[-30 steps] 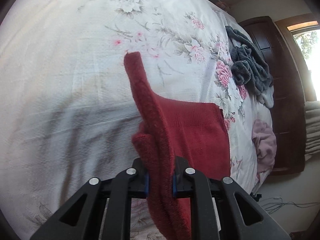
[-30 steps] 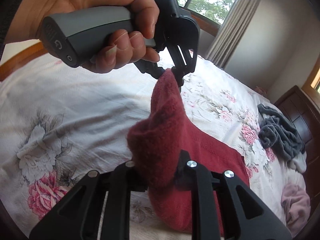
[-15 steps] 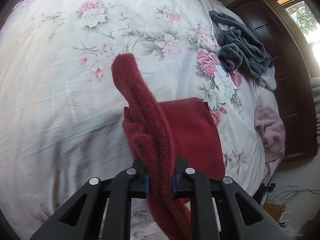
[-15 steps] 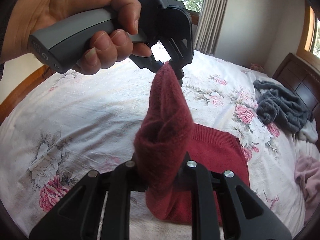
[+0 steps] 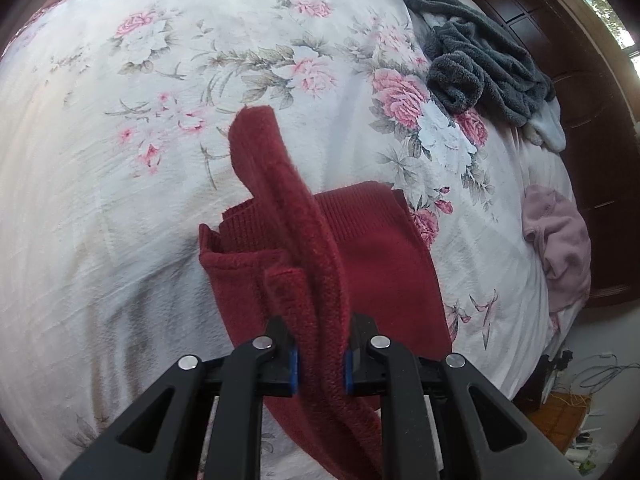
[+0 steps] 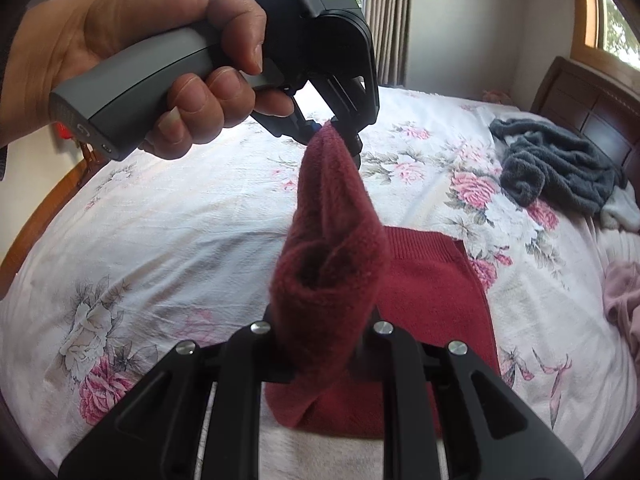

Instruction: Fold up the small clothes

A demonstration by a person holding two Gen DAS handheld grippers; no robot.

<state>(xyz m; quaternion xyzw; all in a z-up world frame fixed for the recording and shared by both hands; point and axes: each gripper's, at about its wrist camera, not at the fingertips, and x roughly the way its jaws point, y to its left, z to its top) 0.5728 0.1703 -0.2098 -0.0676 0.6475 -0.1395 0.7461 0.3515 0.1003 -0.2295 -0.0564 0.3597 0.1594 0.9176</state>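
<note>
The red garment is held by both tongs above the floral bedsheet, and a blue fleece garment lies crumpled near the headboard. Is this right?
Not quite: the crumpled fleece garment near the headboard is dark grey, not blue, as the right wrist view shows. The rest holds: both the left tongs and right tongs hold the red garment above the floral bedsheet.

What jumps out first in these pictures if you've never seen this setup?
A dark red garment is lifted over the flowered bedsheet, pinched at both ends by the left gripper and right gripper. A hand holds the left one. A grey fleece heap and a pink garment lie near the dark headboard.
</note>
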